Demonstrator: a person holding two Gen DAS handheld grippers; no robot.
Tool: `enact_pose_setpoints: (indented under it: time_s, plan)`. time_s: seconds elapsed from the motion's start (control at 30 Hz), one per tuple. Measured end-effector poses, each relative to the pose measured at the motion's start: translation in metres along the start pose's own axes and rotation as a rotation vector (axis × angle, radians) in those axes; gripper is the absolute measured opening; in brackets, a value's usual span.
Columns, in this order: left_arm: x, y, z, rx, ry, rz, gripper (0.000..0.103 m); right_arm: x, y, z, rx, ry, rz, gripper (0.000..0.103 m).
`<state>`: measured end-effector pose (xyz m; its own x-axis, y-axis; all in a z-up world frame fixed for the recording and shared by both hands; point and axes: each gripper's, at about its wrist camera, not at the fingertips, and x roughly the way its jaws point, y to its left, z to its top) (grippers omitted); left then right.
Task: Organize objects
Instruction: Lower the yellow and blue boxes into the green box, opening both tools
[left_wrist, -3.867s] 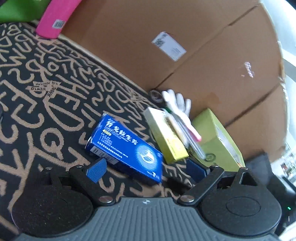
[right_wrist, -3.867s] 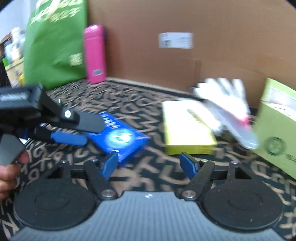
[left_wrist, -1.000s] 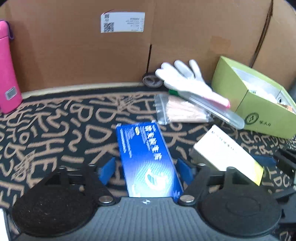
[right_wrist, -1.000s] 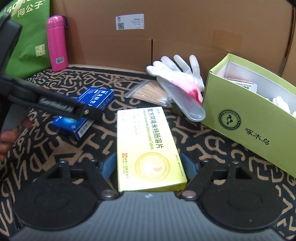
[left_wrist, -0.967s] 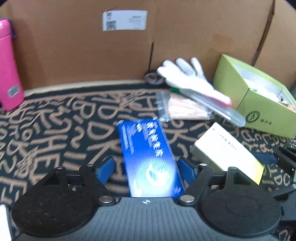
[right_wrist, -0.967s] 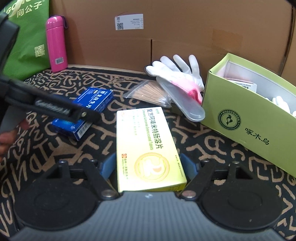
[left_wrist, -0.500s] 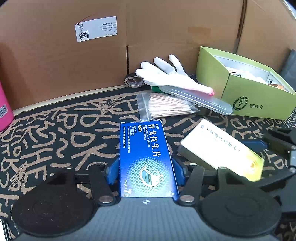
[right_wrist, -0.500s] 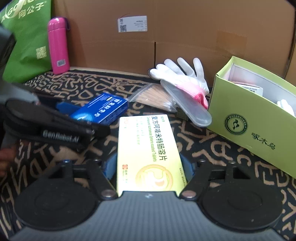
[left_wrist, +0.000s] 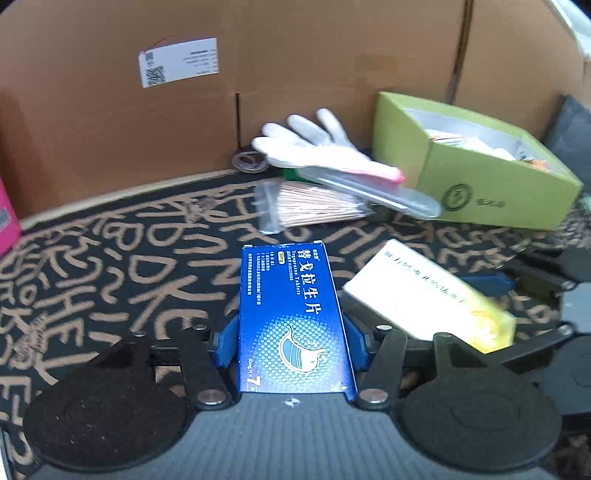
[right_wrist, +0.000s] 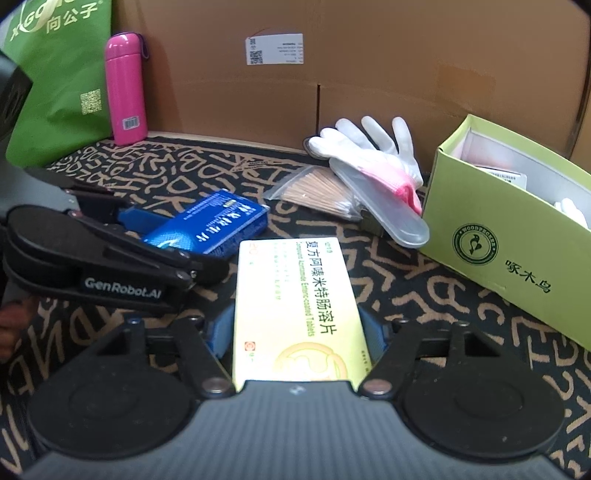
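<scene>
— What does the left claw have?
— Its jaws have just closed onto the blue box, pads pressing both long sides.
— And the right claw?
— Likewise closed in, clamping the yellow box above the patterned mat, near the green box.

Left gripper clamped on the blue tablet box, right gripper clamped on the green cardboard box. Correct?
Half right. The left gripper is clamped on the blue tablet box, but the right gripper is clamped on the yellow-and-white tablet box, as the right wrist view shows. The green cardboard box sits untouched beyond it.
</scene>
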<state>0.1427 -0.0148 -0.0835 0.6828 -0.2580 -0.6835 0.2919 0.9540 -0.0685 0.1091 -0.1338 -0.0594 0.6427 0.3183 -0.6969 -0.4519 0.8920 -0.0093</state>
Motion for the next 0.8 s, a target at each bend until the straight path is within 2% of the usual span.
enact_pose_setpoints:
  time_s: [0.13, 0.23, 0.5, 0.7, 0.8]
  plan:
    - [-0.015, -0.001, 0.000, -0.044, -0.024, -0.027, 0.060, -0.016, 0.003, -0.004, -0.008, -0.023, -0.003, 0.068]
    - [-0.028, -0.002, 0.004, -0.083, -0.052, -0.076, 0.060, -0.035, 0.004, -0.003, -0.009, -0.064, -0.015, 0.068]
    - [-0.063, -0.010, 0.021, -0.106, -0.143, -0.123, 0.060, -0.083, -0.009, 0.003, -0.004, -0.181, -0.068, 0.068]
    - [-0.071, -0.020, 0.044, -0.127, -0.178, -0.233, 0.060, -0.114, -0.031, 0.000, 0.020, -0.251, -0.130, 0.068]
    - [-0.069, -0.036, 0.061, -0.101, -0.189, -0.273, 0.061, -0.127, -0.049, -0.003, 0.033, -0.270, -0.180, 0.068]
